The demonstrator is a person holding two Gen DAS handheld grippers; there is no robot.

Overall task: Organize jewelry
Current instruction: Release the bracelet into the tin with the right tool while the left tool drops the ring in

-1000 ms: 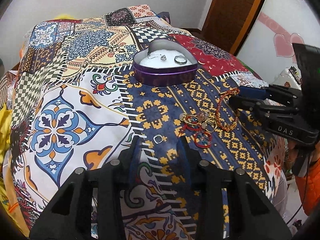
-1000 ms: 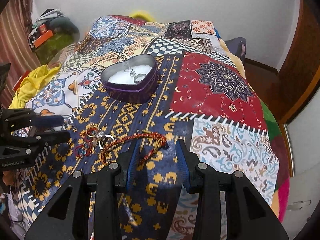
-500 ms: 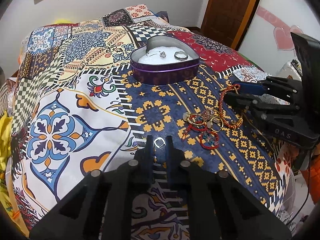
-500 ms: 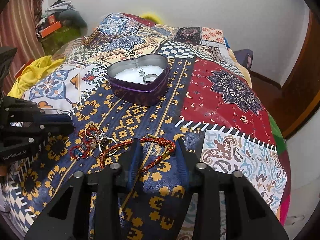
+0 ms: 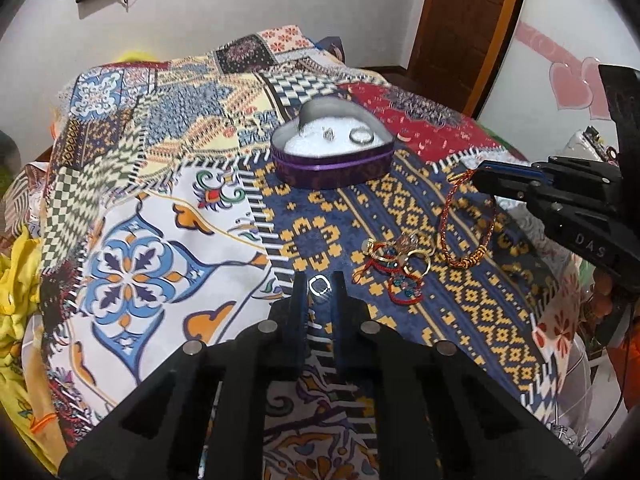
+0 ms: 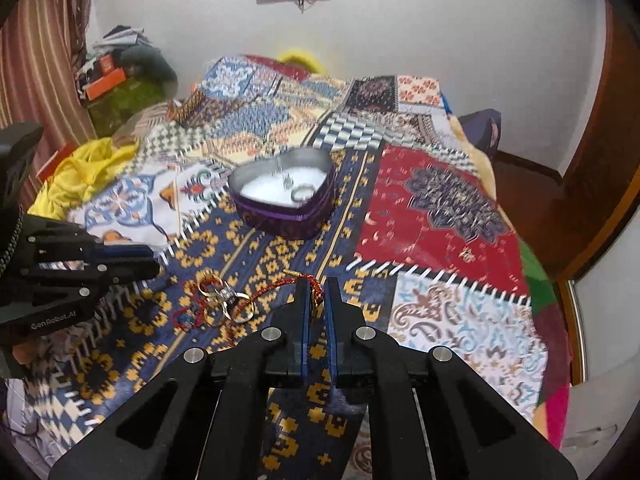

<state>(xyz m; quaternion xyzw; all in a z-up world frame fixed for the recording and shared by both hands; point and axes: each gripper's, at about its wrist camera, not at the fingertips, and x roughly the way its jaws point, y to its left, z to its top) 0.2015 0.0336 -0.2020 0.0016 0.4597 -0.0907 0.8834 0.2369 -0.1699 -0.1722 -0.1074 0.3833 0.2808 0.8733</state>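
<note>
A purple heart-shaped tin (image 5: 332, 162) sits on the patterned bedspread and holds a silver ring (image 5: 361, 136) and a small pendant; it also shows in the right wrist view (image 6: 285, 200). My left gripper (image 5: 319, 285) is shut on a small silver ring (image 5: 319, 284). My right gripper (image 6: 316, 294) is shut on the red and gold cord bracelet (image 6: 276, 290), which hangs from it in the left wrist view (image 5: 466, 226). A tangle of red and gold earrings and rings (image 5: 394, 266) lies between the two grippers.
The patchwork bedspread (image 5: 160, 216) covers the whole bed. Yellow cloth (image 6: 86, 172) lies at its left edge. A wooden door (image 5: 464, 28) and a white wall stand beyond the bed. Clutter is piled in the far left corner (image 6: 120, 76).
Both grippers closed: the left on the small silver ring, the right on the cord bracelet. Both have lifted a little, and the bracelet now hangs from the right gripper.
</note>
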